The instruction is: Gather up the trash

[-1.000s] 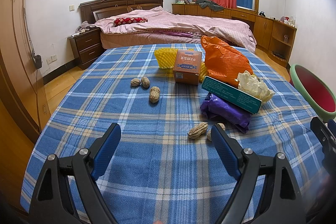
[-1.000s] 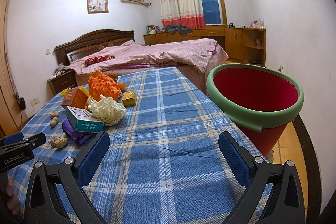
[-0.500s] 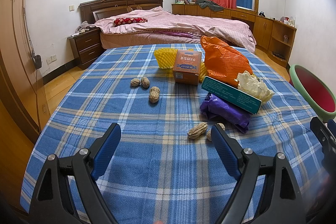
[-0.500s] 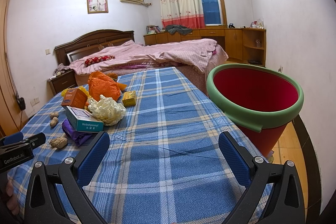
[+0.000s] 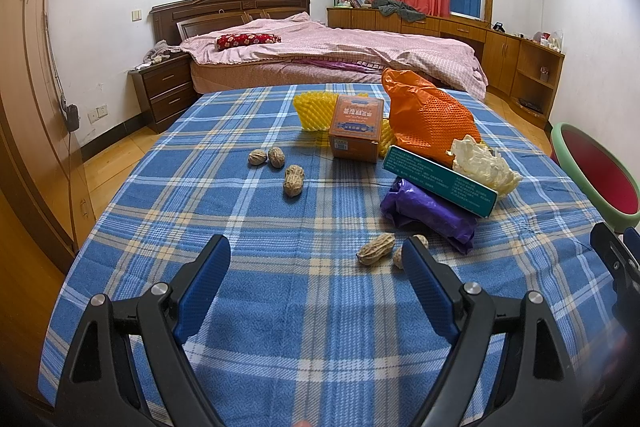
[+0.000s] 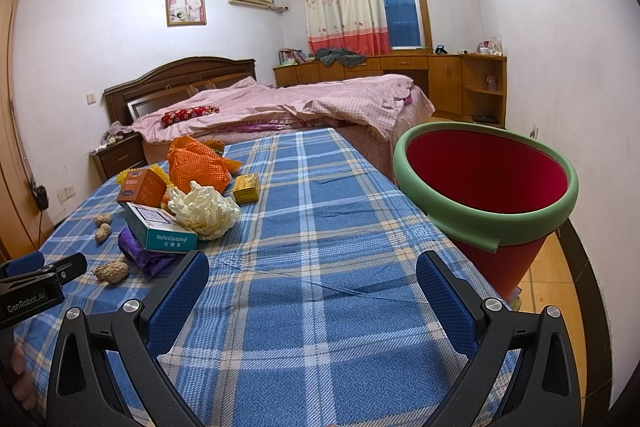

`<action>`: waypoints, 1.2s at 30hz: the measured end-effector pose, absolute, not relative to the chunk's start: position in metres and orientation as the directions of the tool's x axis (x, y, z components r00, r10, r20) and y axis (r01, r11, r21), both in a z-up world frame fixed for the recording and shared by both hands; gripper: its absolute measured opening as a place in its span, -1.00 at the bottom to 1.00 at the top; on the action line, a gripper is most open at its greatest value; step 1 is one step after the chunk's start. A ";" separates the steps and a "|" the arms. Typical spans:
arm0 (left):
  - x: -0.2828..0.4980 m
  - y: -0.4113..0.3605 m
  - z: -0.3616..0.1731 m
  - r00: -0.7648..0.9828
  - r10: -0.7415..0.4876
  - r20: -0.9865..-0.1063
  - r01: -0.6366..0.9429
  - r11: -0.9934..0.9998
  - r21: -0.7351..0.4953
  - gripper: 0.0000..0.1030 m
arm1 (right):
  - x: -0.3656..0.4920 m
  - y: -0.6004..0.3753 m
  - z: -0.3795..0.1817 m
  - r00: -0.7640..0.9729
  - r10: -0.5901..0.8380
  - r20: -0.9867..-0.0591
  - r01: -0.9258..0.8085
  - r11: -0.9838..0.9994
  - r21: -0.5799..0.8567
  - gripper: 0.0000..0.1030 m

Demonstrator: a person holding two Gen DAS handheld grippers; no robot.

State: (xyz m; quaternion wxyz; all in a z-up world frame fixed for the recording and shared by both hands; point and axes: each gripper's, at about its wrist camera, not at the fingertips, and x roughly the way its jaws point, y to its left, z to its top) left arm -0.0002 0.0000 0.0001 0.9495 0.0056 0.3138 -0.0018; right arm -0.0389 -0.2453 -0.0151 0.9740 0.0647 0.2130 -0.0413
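Both tongs, left (image 5: 316, 275) and right (image 6: 312, 291), gape empty over the desk (image 5: 248, 299); you pinch the light, brittle peanut (image 5: 375, 253) gently across its waist.

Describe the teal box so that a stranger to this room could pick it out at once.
On the blue plaid tablecloth, find the trash pile on the side toward the red bin. The teal box lies slanted on a purple bag, beside crumpled cream paper. It alone is long, flat and teal, with "MeteoSpasmyl" printed on its end; the other boxes are orange and yellow.
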 end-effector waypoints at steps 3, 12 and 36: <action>0.000 0.000 0.000 0.803 0.000 -0.596 0.007 1.000 0.009 0.71 | -0.039 -0.245 -0.015 0.906 -0.053 -0.420 0.108 0.988 0.108 1.00; 0.000 0.000 0.000 0.804 0.000 -0.595 0.007 1.000 0.009 0.71 | -0.039 -0.245 -0.015 0.906 -0.053 -0.420 0.108 0.988 0.108 1.00; 0.030 0.008 0.041 0.785 -0.114 -0.610 0.093 0.993 -0.066 0.70 | -0.016 -0.251 0.014 0.874 0.013 -0.485 0.065 0.988 0.143 1.00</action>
